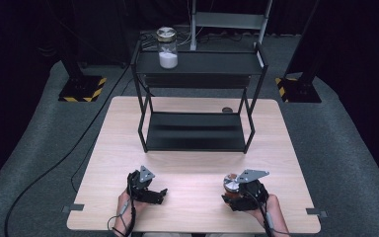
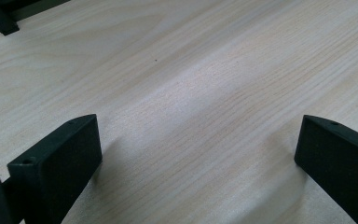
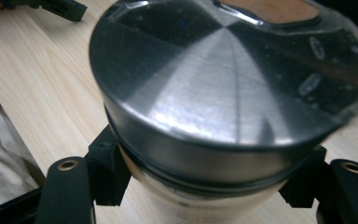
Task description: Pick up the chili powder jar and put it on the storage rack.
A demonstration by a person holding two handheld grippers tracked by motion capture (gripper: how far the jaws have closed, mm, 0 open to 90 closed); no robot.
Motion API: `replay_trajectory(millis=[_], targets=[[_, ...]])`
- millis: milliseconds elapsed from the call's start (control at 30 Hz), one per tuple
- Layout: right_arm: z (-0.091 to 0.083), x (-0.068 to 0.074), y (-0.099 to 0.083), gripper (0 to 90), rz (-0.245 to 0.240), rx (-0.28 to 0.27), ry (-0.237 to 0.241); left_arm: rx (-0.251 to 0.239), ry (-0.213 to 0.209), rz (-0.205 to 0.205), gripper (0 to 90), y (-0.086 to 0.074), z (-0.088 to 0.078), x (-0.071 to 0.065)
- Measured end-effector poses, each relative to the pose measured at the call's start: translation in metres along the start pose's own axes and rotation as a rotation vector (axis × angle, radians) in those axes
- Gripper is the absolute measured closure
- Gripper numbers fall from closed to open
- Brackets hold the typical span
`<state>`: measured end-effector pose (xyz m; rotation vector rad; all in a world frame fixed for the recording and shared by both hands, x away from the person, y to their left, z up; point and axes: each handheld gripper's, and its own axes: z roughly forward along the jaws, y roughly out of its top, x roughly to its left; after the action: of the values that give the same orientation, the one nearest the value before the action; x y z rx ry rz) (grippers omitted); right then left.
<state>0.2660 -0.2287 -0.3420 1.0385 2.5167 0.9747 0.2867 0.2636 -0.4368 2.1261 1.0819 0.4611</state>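
My right gripper (image 1: 233, 193) is shut on a glass jar with a brushed metal lid (image 1: 231, 183) and brownish contents, near the table's front right. In the right gripper view the jar lid (image 3: 223, 88) is very close, with the two black jaws pressed against the glass just under it. My left gripper (image 1: 159, 193) rests at the front left of the table, open, with bare wood between its jaws; its fingertips (image 2: 60, 163) stand far apart. A second jar (image 1: 168, 47) with a gold lid and white powder stands on the top shelf of the black rack (image 1: 197, 64), at its left end.
The black two-tier metal rack stands at the table's (image 1: 128, 148) far middle, its lower shelf (image 1: 195, 131) bare. A small dark round thing (image 1: 227, 109) lies on the table behind the rack's right leg. Cables trail over the grey floor at left.
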Motion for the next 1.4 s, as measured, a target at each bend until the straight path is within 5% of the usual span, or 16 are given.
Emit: replay_trajectory(millis=[1400], targets=[[0.011,-0.049,0.101,30.8,-0.048,0.196,-0.053,0.000,0.000,0.000,0.0,0.000,0.000,0.000]])
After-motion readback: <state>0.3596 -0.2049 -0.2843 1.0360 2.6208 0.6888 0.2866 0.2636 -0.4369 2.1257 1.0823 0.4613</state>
